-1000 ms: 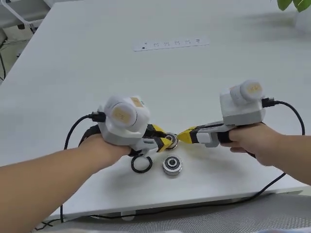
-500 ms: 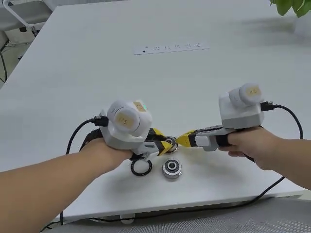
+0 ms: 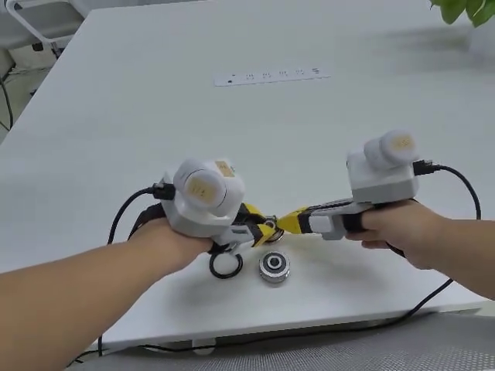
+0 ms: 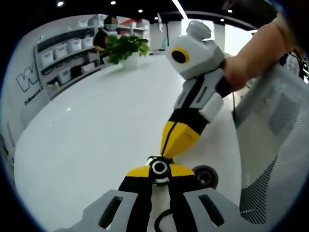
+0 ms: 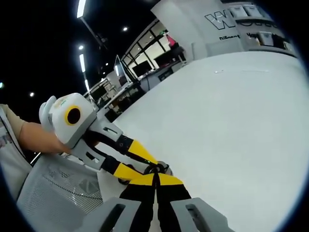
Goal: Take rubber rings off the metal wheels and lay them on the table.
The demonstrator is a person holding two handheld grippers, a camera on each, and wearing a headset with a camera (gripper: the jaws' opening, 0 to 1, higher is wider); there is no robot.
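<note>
My left gripper [image 3: 265, 229] is shut on a small metal wheel [image 3: 271, 226], held just above the table; in the left gripper view the wheel [image 4: 159, 168] sits between the yellow tips. My right gripper [image 3: 283, 224] comes in from the right, jaws shut, with its tips pinching the black rubber rim of that wheel [image 5: 162, 168]. On the table below lie a loose black rubber ring [image 3: 225, 265] and a second metal wheel [image 3: 274, 265], which also appears in the left gripper view [image 4: 205, 176].
The white table [image 3: 155, 116] carries a white power strip [image 3: 272, 75] far back. A green plant [image 3: 462, 9] stands at the far right corner. Black cables [image 3: 124, 209] trail from both grippers toward the near edge. A mesh chair back [image 4: 275, 145] stands close by.
Both grippers stay joined at the held wheel and have drifted slightly left together. The loose ring and the second wheel lie where they were.
</note>
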